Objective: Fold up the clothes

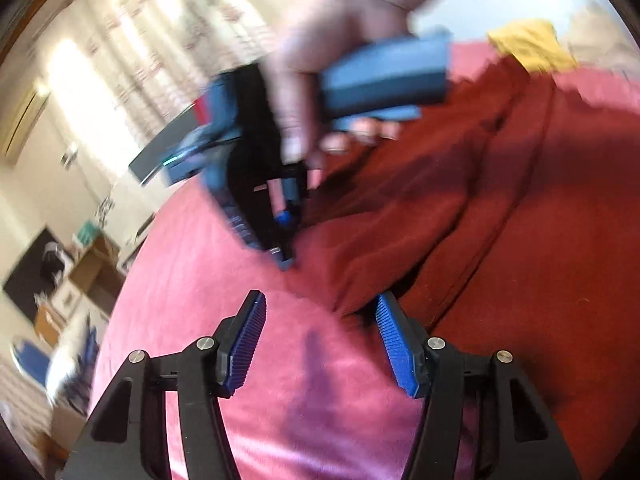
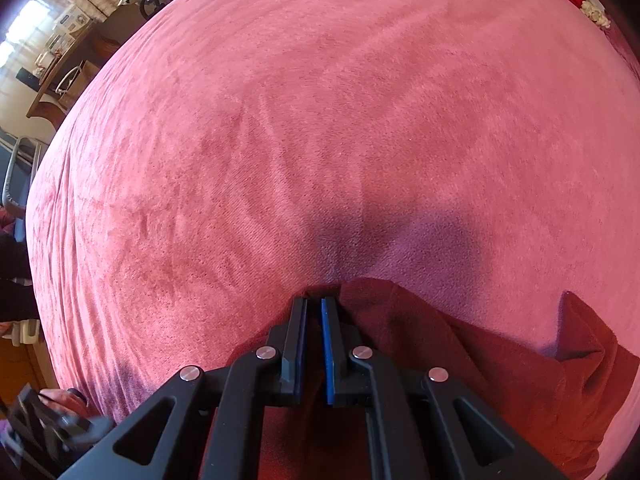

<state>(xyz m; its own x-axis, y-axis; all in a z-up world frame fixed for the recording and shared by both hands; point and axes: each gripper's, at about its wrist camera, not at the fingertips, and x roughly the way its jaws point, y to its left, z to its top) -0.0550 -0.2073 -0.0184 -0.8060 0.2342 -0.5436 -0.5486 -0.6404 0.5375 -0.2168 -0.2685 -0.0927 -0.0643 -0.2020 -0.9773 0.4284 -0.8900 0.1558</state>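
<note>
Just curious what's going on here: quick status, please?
Left gripper open, empty. Right gripper shut on dark red garment, which lies on pink blanket. Nothing in the way.

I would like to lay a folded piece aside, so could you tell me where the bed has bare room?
The pink velvety bedspread lies bare ahead of the right tool, out to its far edge. The near right side is crowded by the dark red fleece garment, with a yellow cloth beyond it. A smaller bare patch lies under the open left tool.

A home bedroom: pink bedspread [image 2: 320,120], curtains [image 1: 120,40], cluttered shelves [image 2: 60,64].
</note>
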